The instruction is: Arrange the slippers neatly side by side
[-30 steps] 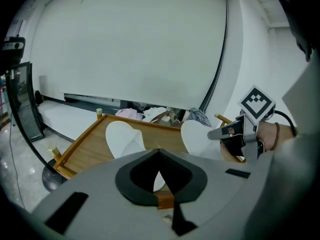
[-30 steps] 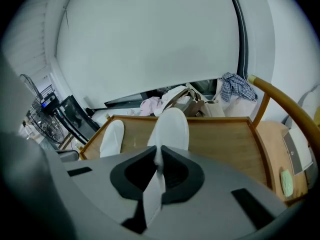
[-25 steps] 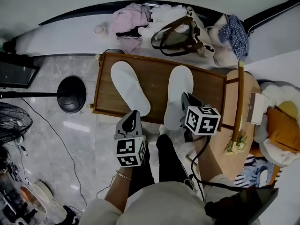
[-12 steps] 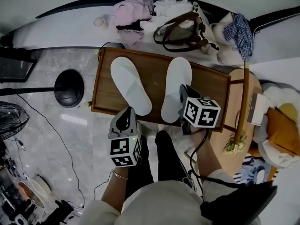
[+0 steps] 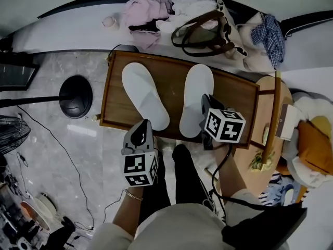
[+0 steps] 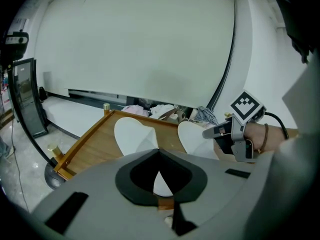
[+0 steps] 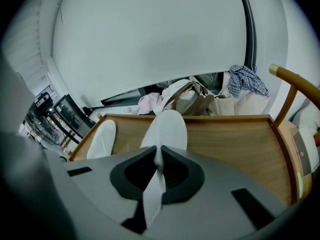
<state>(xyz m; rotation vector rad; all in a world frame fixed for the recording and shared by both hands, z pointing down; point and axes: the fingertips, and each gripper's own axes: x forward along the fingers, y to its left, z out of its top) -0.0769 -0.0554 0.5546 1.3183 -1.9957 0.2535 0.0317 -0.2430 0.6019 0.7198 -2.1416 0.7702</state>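
Observation:
Two white slippers lie on a low wooden table [image 5: 114,95]. The left slipper [image 5: 144,99] slants, its toe toward the far left. The right slipper [image 5: 196,102] lies nearly straight, with a gap of bare wood between the two. My right gripper [image 5: 206,114] is at the right slipper's near right edge. In the right gripper view the right gripper [image 7: 159,152] is shut on a thin white fold of that slipper [image 7: 167,129]. My left gripper [image 5: 140,135] hovers at the table's near edge by the left slipper's heel. Seen from its own camera, the left gripper [image 6: 159,154] is shut and holds nothing.
A brown-handled bag [image 5: 203,35], pink and white clothes [image 5: 148,12] and a checked cloth [image 5: 268,33] lie behind the table. A round wooden side table [image 5: 270,139] stands at the right. A black stand base [image 5: 76,95] and cables are on the floor at the left. The person's legs [image 5: 177,181] are below.
The head view has shifted slightly. Both grippers and both slippers keep their places, and the right gripper stays shut on the right slipper.

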